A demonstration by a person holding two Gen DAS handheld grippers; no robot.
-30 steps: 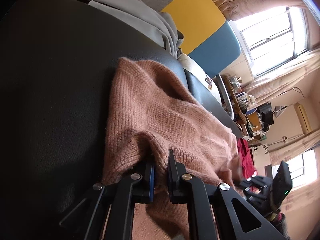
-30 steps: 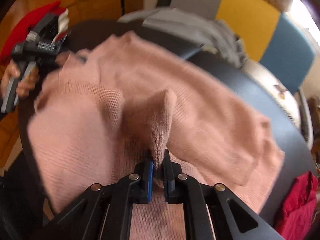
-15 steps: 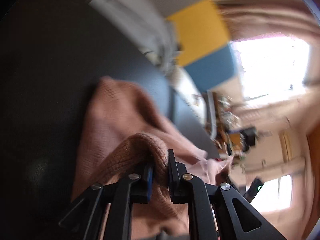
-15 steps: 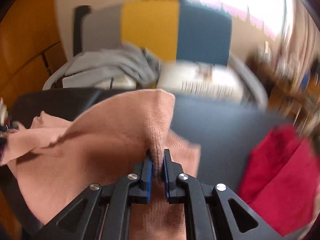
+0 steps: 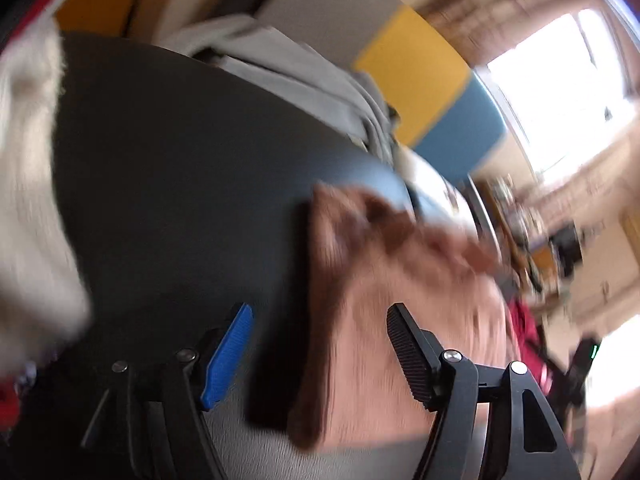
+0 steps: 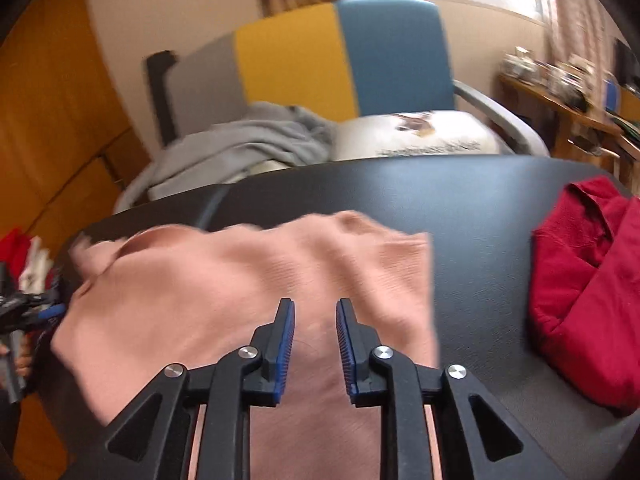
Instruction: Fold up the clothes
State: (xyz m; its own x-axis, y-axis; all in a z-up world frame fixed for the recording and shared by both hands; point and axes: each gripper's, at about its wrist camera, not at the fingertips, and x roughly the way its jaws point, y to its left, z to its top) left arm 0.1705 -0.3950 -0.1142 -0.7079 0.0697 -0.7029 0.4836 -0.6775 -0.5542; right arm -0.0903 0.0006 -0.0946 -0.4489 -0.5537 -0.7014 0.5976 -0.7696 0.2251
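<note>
A pink knit sweater [image 6: 248, 300] lies folded on the dark round table [image 6: 480, 208]. In the left wrist view the sweater [image 5: 392, 304] is blurred and lies ahead and to the right. My left gripper [image 5: 320, 344] is open wide and empty, just above the sweater's left edge. My right gripper [image 6: 315, 340] is open and empty, hovering over the near part of the sweater. The left gripper also shows at the left edge of the right wrist view [image 6: 24, 308].
A red garment [image 6: 588, 300] lies on the table's right side. A grey garment [image 6: 240, 148] and a white printed one [image 6: 420, 132] lie on the grey, yellow and blue bench [image 6: 340, 52] behind. A white fuzzy cloth [image 5: 28, 200] fills the left wrist view's left edge.
Both grippers were shut on the pink sweater and carrying a fold over. Now both have opened and let it go, and the sweater lies flat on the table.
</note>
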